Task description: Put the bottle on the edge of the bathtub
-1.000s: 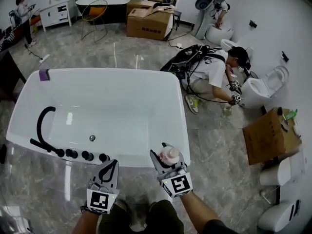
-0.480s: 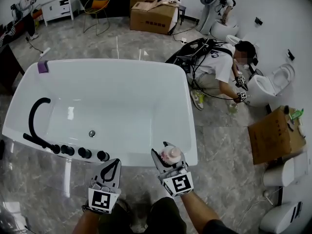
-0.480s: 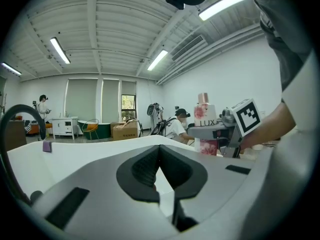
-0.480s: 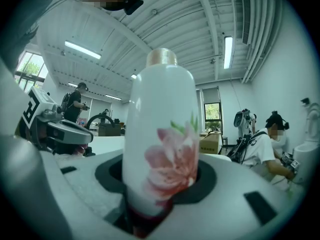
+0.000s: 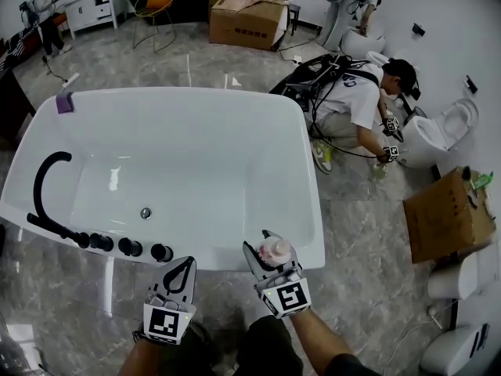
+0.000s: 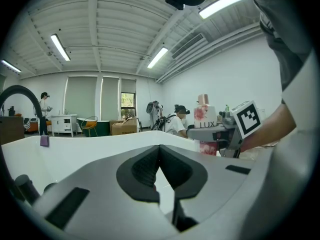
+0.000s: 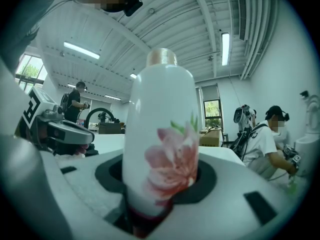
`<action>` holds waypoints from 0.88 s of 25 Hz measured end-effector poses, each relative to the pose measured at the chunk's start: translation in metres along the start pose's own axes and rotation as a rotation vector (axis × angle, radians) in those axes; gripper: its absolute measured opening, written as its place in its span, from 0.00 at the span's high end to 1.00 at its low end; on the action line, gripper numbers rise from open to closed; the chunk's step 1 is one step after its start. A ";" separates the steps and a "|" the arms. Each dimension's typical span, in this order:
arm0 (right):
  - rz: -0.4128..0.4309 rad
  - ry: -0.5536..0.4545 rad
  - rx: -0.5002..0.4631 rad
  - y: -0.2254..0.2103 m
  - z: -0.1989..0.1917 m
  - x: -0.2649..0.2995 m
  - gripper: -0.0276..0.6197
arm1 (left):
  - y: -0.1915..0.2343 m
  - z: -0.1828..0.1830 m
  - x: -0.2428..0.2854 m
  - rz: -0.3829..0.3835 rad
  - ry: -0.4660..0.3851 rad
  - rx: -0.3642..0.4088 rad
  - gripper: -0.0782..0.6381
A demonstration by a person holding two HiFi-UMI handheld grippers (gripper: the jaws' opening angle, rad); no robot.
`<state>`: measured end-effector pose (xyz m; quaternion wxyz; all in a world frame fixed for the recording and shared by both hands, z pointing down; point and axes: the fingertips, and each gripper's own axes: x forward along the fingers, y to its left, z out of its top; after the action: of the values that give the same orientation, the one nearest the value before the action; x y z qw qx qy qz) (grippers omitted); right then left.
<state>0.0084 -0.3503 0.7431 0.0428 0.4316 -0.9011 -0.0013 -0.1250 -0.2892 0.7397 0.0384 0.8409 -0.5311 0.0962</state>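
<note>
A white bottle (image 5: pixel 275 249) with a pink flower print and a pale cap stands upright between the jaws of my right gripper (image 5: pixel 274 245), which is shut on its lower body. It hangs over the near right part of the white bathtub's rim (image 5: pixel 227 262); I cannot tell if it touches the rim. In the right gripper view the bottle (image 7: pixel 160 134) fills the middle. My left gripper (image 5: pixel 185 263) is shut and holds nothing, just in front of the tub's near edge. The left gripper view has its jaws (image 6: pixel 160 151) meeting in a point and the bottle (image 6: pixel 206 124) off to the right.
A black arched faucet (image 5: pixel 39 186) and black knobs (image 5: pixel 129 247) sit on the tub's near left rim. A purple block (image 5: pixel 64 103) lies on the far left corner. A person (image 5: pixel 360 104) crouches right of the tub, near toilets and a cardboard box (image 5: pixel 446 214).
In the head view the tub has shifted right and looks larger. Both grippers keep their places in the picture, and the right one still holds the bottle.
</note>
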 end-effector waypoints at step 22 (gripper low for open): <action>0.032 -0.061 -0.019 0.009 -0.034 0.007 0.65 | 0.001 -0.045 0.018 -0.011 0.008 -0.007 0.89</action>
<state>-0.0004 -0.3494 0.7783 0.0194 0.4164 -0.9087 -0.0222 -0.1243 -0.2977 0.7877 0.0439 0.8434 -0.5265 0.0974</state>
